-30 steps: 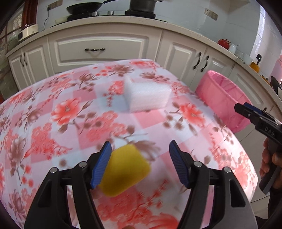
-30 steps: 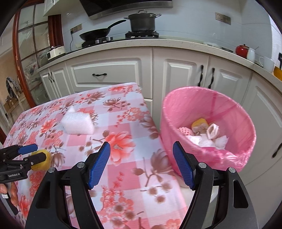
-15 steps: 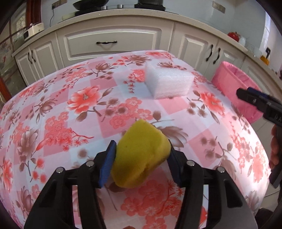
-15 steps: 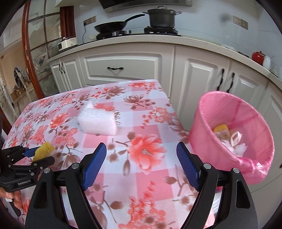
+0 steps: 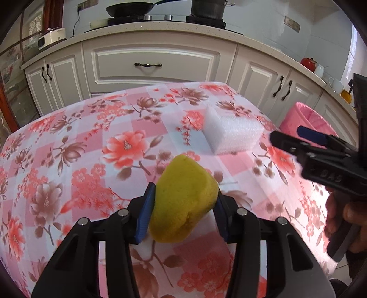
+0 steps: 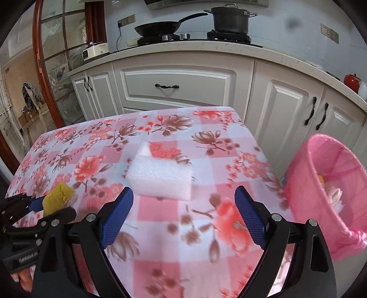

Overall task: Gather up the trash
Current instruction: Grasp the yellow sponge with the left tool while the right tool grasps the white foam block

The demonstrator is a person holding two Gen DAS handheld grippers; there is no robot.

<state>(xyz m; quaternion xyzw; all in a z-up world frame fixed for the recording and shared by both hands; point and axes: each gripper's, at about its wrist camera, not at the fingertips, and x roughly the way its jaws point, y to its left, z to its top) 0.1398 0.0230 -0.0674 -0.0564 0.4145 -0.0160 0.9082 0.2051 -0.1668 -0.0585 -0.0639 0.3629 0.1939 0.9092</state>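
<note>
My left gripper (image 5: 183, 214) is closing on a yellow sponge (image 5: 183, 201), with both blue pads pressed against its sides, just above the floral tablecloth (image 5: 91, 160). The same sponge (image 6: 57, 197) and left gripper (image 6: 49, 206) show at the left in the right wrist view. A white foam block (image 6: 160, 178) lies on the cloth just ahead of my right gripper (image 6: 183, 214), whose jaws are opening wide with nothing between them. From the left wrist view the foam block (image 5: 231, 135) sits beyond the sponge, and the right gripper (image 5: 291, 136) comes in from the right.
A pink-lined trash bin (image 6: 330, 190) holding several scraps stands off the table's right edge; the bin (image 5: 305, 123) also shows behind the right gripper. White cabinets (image 6: 179, 84) and a counter with a pan (image 6: 160, 27) and a pot (image 6: 229, 20) run behind the table.
My left gripper closed on the yellow sponge and lifted it slightly. My right gripper swung left from over the bin toward the white foam block, its jaws spreading wider.
</note>
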